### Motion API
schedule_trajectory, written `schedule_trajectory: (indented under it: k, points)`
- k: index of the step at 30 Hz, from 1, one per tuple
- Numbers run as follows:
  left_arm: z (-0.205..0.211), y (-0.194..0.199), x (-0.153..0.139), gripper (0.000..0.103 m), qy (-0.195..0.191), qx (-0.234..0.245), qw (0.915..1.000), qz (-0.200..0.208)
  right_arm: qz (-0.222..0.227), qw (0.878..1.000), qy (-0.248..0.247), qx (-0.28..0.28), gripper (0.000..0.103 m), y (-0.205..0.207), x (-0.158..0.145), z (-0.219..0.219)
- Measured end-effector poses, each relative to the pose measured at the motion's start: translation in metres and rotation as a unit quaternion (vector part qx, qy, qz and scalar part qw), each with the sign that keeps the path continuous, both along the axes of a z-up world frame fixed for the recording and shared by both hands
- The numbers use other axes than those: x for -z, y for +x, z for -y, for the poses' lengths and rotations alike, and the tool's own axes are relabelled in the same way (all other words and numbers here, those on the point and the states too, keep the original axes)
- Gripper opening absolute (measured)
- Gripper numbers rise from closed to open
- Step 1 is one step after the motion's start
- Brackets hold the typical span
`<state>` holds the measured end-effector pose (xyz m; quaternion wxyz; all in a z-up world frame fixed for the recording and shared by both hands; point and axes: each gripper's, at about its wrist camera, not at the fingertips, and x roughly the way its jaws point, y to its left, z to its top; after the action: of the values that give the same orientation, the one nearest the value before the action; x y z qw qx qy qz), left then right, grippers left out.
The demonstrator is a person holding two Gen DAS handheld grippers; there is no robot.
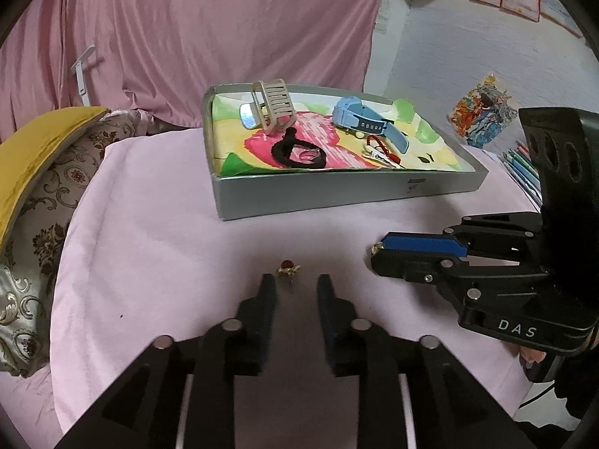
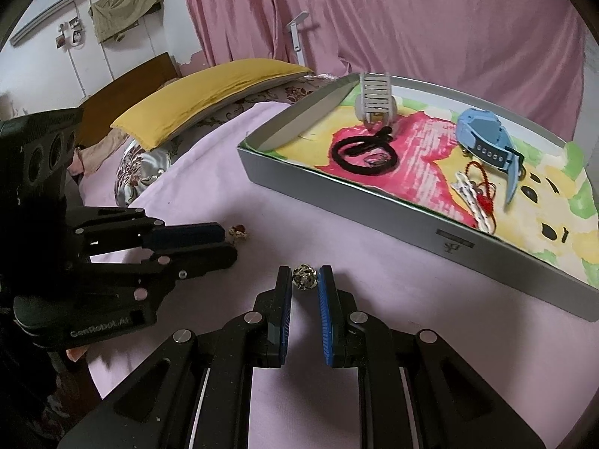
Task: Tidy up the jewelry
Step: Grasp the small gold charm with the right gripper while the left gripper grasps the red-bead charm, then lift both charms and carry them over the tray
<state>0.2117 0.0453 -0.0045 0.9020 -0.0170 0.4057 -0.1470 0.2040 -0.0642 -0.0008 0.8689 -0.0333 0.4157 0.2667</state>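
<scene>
A small gold piece with a red stone [image 1: 287, 267] lies on the pink sheet just ahead of my left gripper [image 1: 296, 280]. The jaws stand a little apart and do not press on it. From the right wrist view the same piece [image 2: 238, 231] sits at the tip of the left gripper [image 2: 232, 243]. My right gripper [image 2: 305, 273] is shut on a small gold filigree ornament [image 2: 305, 277], held at the fingertips just above the sheet. The right gripper [image 1: 376, 254] shows side-on in the left wrist view, a bit of gold at its tip. Behind both stands a grey tray [image 1: 337, 194] [image 2: 374, 213].
The tray has a colourful paper lining and holds a beige hair claw [image 1: 271, 106], a blue watch [image 1: 359, 118], a black hair tie [image 1: 295, 151], a red cord [image 2: 483, 183] and a white clip [image 2: 471, 202]. Yellow pillow [image 1: 37, 149] at left, coloured pencils [image 1: 520, 164] at right, pink curtain behind.
</scene>
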Motion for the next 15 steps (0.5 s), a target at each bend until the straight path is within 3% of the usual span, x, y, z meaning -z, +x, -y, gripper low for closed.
schedule_trajectory:
  k: [11, 13, 15]
  points:
    - [0.0058, 0.0104, -0.0008, 0.024, 0.010, -0.006, 0.9998, -0.013, -0.002, 1.000, 0.006, 0.007, 0.013, 0.0028, 0.0009, 0.0057]
    - [0.0075, 0.0109, -0.0007, 0.015, 0.016, -0.009, 0.9997, -0.013, -0.001, 1.000, 0.006, 0.007, 0.013, 0.0022, 0.0012, 0.0059]
    - [0.0080, 0.0112, -0.0007, 0.014, 0.017, -0.010, 0.9997, -0.014, 0.000, 1.000, 0.008, 0.008, 0.013, 0.0023, 0.0010, 0.0065]
